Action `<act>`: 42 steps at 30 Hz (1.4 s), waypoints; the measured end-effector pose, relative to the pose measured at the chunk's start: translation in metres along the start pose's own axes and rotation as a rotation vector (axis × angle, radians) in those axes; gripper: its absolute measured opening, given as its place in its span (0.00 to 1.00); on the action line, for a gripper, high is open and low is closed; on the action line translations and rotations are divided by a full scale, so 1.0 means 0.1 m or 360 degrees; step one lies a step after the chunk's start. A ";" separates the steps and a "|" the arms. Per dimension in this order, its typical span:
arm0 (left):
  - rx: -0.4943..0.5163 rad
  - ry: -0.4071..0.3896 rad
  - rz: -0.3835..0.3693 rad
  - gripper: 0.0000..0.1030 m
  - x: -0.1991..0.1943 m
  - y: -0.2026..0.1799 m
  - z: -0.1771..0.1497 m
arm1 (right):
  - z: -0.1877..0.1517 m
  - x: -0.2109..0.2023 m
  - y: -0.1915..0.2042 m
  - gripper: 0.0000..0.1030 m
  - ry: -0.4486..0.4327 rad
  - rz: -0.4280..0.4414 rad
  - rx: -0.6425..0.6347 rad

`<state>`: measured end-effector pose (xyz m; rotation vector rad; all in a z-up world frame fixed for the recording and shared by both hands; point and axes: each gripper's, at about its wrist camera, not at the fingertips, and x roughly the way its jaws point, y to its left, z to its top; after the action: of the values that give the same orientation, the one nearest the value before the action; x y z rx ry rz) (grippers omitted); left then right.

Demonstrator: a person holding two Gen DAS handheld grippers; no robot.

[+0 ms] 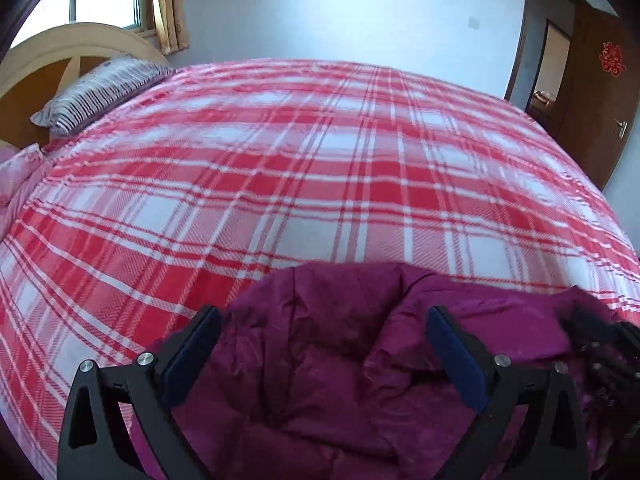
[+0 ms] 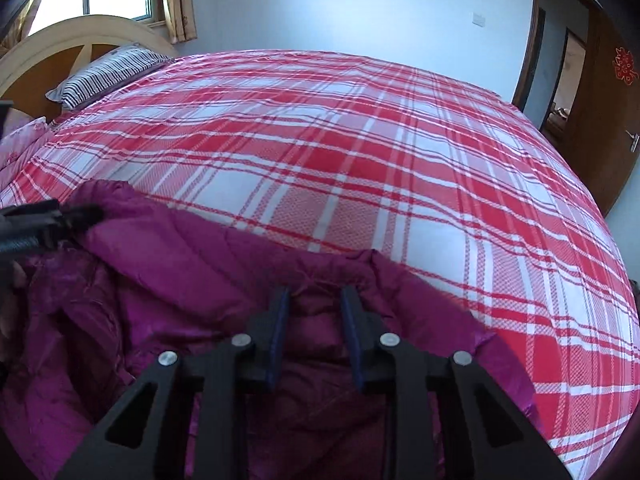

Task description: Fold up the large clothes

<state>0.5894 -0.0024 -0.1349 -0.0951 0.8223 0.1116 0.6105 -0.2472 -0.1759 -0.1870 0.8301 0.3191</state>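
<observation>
Across the lower part of both wrist views, a magenta quilted jacket (image 1: 320, 360) lies bunched on the near edge of a bed covered with a red-and-white plaid blanket (image 1: 320, 168); most of that blanket stretches bare toward the striped pillow (image 1: 100, 92) at upper left. The left gripper (image 1: 324, 344) hangs over the jacket with its jaws wide apart, fabric showing between them but no pad pressing on it. The right gripper (image 2: 316, 320) has its jaws narrowly apart over a raised fold near the jacket's far edge; whether the blue pads (image 2: 280, 332) actually pinch cloth I cannot tell.

The step in hand looks like taking hold to spread the garment flat before any fold. To do it well, each gripper should bite a single firm edge, a hem or shoulder seam rather than a loose puff of quilting, which would likely slip. The two grips should sit well apart, then draw the jacket toward the bare plaid at centre frame, keeping it taut so no crease is trapped beneath.
</observation>
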 end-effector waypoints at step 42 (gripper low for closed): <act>-0.0099 0.0155 -0.0556 0.99 0.37 -0.47 -0.10 | -0.05 0.10 -0.06 0.28 -0.0070 0.0043 0.0096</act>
<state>0.6137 -0.0479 -0.1669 -0.3028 0.8879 -0.1983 0.6153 -0.2520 -0.1869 -0.1120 0.7983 0.3224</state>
